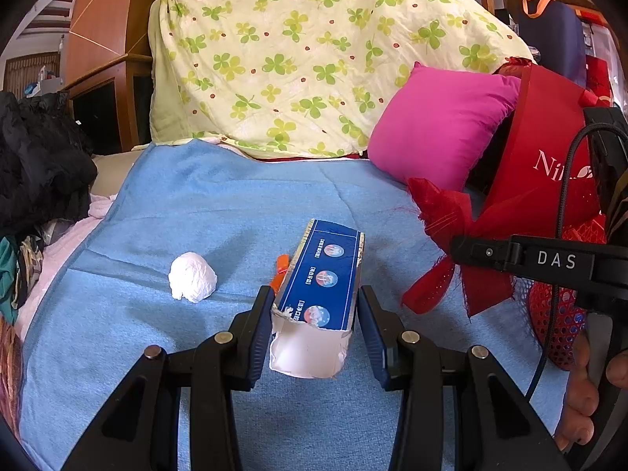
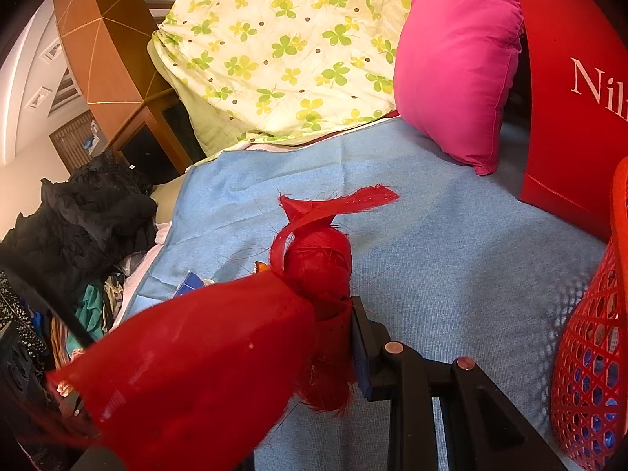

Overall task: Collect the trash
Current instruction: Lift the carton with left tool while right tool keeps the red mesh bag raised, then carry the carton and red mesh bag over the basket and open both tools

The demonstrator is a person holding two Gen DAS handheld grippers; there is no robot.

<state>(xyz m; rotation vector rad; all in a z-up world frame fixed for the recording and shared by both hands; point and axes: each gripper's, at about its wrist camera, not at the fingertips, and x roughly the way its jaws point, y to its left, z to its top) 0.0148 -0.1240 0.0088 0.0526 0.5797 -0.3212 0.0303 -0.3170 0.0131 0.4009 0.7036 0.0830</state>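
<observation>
A torn blue carton (image 1: 320, 298) lies on the blue blanket (image 1: 219, 204). My left gripper (image 1: 316, 314) is open with a finger on each side of the carton's near end, a small gap on both sides. A white paper wad (image 1: 192, 277) lies to its left. An orange scrap (image 1: 279, 271) peeks out beside the carton. My right gripper (image 2: 333, 337) is shut on a knotted red ribbon (image 2: 314, 263) and holds it above the blanket; the ribbon hides its left finger. The ribbon also shows in the left wrist view (image 1: 451, 227).
A red mesh basket (image 2: 592, 337) stands at the right, also in the left wrist view (image 1: 557, 314). A red bag (image 2: 569, 90) and a pink pillow (image 1: 443, 129) lie behind. A clover-print quilt (image 1: 314, 51) is at the back. Dark clothes (image 1: 39, 165) are piled at the left.
</observation>
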